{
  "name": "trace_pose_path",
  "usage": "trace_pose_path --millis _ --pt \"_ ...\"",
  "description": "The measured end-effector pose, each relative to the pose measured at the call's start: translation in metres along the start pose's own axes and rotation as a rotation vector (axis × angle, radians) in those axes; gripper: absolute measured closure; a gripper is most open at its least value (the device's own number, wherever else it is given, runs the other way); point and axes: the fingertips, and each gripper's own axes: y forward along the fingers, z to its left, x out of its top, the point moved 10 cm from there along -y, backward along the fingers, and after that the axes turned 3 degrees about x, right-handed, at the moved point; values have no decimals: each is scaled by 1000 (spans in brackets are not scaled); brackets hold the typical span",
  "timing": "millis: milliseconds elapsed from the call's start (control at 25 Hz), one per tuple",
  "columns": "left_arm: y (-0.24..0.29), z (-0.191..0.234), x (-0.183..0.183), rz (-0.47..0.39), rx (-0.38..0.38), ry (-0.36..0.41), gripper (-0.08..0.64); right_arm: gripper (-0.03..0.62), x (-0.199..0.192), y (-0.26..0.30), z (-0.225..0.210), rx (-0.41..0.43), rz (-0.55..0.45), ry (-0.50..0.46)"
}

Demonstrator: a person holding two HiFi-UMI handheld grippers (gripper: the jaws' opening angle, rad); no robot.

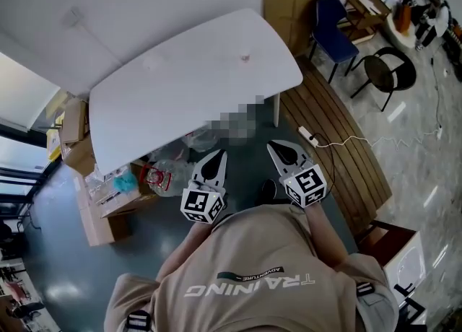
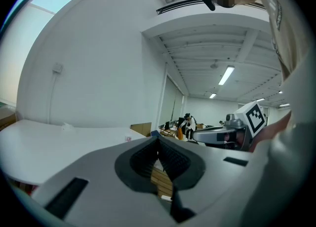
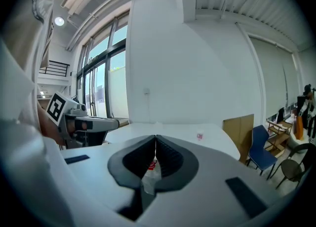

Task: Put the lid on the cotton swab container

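White table (image 1: 195, 85), one blue chair (image 1: 333, 26), left claw (image 1: 219, 155), right claw (image 1: 274, 146), both closed

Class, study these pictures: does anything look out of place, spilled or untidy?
Nothing looks spilled on the white table. Beside its near left edge, plastic bags and cardboard boxes lie heaped untidily on the floor, and a power strip trails its cable loose across the wooden boards.
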Motion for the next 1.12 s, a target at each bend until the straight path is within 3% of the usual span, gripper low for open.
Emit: trace_pose_path --millis 400,520,720,1120 --pt "92 -10 15 -12 69 9 548 574 11 16 -87 39 -29 -14" --pt "102 -7 17 -8 77 20 548 574 13 23 -102 11 -41 3" --pt "113 4 19 -4 100 8 548 574 17 37 -112 40 -25 4" --pt "169 77 37 -29 33 -7 548 574 32 104 -126 20 8 -14"
